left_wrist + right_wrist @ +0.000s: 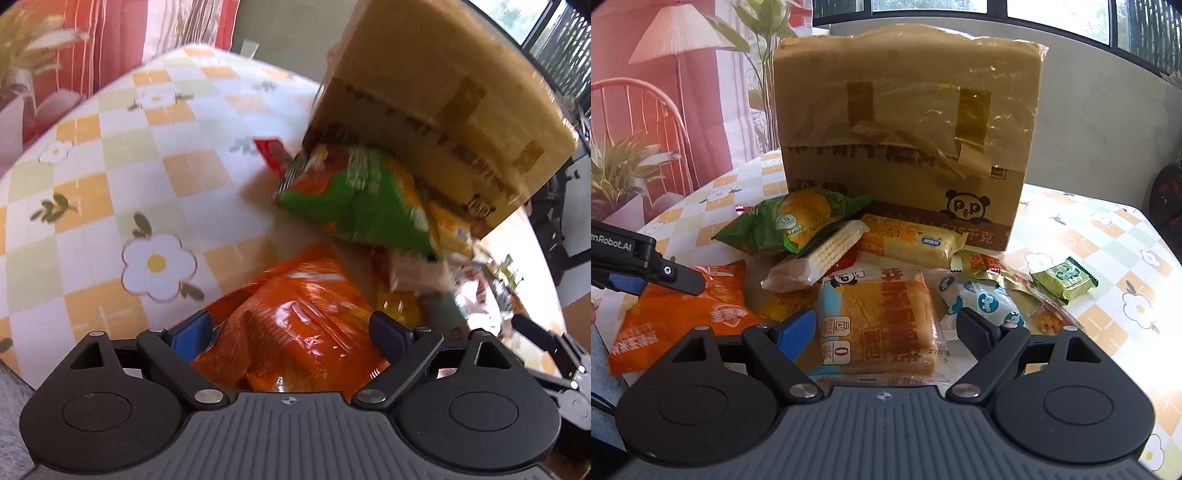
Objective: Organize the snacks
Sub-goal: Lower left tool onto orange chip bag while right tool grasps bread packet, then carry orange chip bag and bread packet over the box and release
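Snack packets lie heaped in front of an upright cardboard box (905, 129) on a checked tablecloth (1108, 240). My left gripper (291, 328) is open and angled down over an orange snack bag (295, 314), which lies between its blue pads; no grip shows. In the right wrist view the left gripper (670, 286) hovers at the left above that orange bag (683, 317). My right gripper (886, 332) is open just above a flat bread packet (882, 314). A green bag (783, 225) leans on the pile near the box.
A wafer pack (820, 254), a yellow cake pack (908, 240), a blue-and-white packet (986, 299) and a small green packet (1065, 277) lie around the bread. A red packet (271, 153) sits behind the green bag (354, 199). A chair and plants stand beyond the table's left edge.
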Demonstrator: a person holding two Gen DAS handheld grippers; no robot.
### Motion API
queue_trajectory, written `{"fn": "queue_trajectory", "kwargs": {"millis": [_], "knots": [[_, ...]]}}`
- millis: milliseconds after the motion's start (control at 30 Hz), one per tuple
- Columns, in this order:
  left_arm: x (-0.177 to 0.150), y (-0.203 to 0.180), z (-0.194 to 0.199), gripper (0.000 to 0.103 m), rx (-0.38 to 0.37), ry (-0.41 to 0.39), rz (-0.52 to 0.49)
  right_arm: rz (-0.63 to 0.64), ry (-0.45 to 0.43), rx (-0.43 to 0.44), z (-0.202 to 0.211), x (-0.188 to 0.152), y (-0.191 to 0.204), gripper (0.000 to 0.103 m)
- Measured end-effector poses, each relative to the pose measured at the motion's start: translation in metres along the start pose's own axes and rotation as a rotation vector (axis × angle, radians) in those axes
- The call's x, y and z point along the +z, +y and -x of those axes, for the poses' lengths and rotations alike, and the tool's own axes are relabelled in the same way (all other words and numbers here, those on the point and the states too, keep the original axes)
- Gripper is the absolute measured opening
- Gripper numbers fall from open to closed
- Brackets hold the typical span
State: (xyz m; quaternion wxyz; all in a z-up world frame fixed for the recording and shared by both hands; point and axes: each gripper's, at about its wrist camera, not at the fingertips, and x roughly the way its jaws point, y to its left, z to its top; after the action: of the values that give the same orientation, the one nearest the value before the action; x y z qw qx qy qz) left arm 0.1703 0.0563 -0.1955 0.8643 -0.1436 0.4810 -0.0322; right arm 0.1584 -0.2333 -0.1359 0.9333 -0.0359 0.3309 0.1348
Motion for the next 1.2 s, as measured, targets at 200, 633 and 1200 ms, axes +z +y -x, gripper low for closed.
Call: {"fn": "queue_trajectory", "kwargs": {"millis": [200,633,1200], "knots": [[-0.006,-0.003,0.000,0.071,-0.017,-0.027,-0.059,0.004,0.017,0.013,-0.013,0.001,0.000,0.086],[-0.002,-0.008,0.012,0.048,0.042,-0.132,-0.121,0.046,0.092,0.016,-0.036,0.001,0.000,0.074],[0.009,-0.020,0.033,0.048,0.103,-0.289,-0.203,-0.002,0.064,0.032,-0.028,-0.001,-0.006,0.072]]}}
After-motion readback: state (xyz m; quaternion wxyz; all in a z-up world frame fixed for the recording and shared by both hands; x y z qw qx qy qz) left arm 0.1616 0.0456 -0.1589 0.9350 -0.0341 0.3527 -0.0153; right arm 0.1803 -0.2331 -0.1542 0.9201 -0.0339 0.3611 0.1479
